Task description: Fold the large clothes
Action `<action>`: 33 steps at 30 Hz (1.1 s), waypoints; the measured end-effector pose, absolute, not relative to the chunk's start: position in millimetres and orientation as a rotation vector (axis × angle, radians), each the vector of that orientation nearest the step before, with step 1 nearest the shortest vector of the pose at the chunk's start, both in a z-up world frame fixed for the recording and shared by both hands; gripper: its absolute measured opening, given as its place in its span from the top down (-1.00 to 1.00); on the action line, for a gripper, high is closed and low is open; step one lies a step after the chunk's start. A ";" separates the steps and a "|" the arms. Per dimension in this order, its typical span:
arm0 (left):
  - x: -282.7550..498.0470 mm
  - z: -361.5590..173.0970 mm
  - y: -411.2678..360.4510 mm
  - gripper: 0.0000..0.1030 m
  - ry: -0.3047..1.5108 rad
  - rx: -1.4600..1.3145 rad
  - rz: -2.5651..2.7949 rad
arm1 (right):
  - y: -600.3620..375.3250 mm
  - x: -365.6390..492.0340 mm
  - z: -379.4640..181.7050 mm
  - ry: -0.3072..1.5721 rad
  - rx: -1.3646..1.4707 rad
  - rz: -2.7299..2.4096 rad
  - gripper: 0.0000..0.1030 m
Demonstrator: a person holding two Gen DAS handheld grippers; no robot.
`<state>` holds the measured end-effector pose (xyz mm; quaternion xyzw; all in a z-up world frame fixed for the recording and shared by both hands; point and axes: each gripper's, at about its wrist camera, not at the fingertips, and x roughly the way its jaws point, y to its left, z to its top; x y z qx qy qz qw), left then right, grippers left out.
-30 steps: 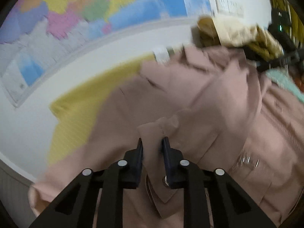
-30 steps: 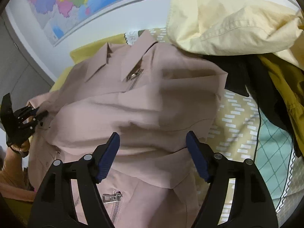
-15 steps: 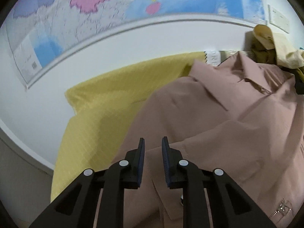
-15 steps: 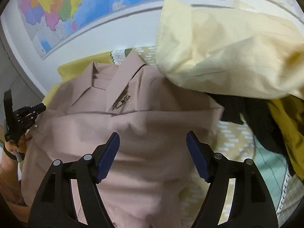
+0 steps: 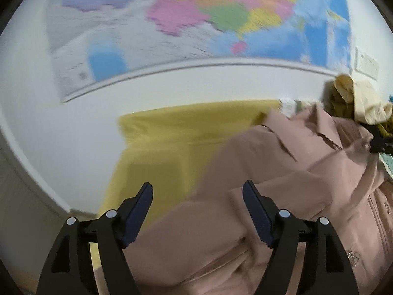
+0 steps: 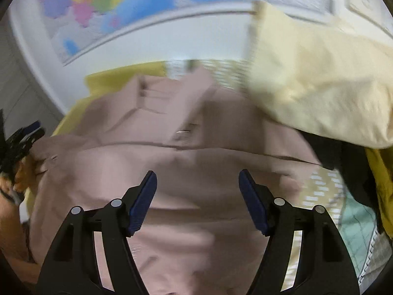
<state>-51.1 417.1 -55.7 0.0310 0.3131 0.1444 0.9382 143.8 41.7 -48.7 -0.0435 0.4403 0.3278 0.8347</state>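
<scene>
So the left gripper [image 5: 197, 212] just let go of the pink jacket [image 5: 282, 196]; its jaws popped wide open, nothing pinched. The jacket lies sleeve folded in, on the yellow sheet [image 5: 172, 142], toward its right edge. The right gripper [image 6: 197, 196] hovers spread too, empty, probably lining up the next fold.

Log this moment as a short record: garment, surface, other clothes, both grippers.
garment: pink jacket, collar toward the wall, zipper front up, partly folded
surface: yellow cover under it
other clothes: pale yellow garment heaped at the jacket's right, dark fabric beneath it
left gripper: open, jaws have just been opening, nothing pinched
right gripper: open above the jacket, holding nothing
background: wall map
</scene>
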 end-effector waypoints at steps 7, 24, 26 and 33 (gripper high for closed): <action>-106.2 -62.4 447.9 -0.53 0.654 0.004 0.412 | 111.8 106.6 -51.1 0.964 -0.185 0.926 -0.42; -154.6 -82.9 486.2 0.95 0.750 -0.049 0.483 | 236.2 26.9 -57.9 0.992 -0.377 1.254 -0.47; -161.2 -58.2 489.6 0.95 0.703 -0.080 0.435 | 244.9 16.5 -52.0 0.983 -0.375 1.312 -0.48; -150.1 -25.4 459.5 0.94 0.689 0.001 0.347 | 308.1 -48.9 -51.4 0.919 -0.440 1.523 -0.56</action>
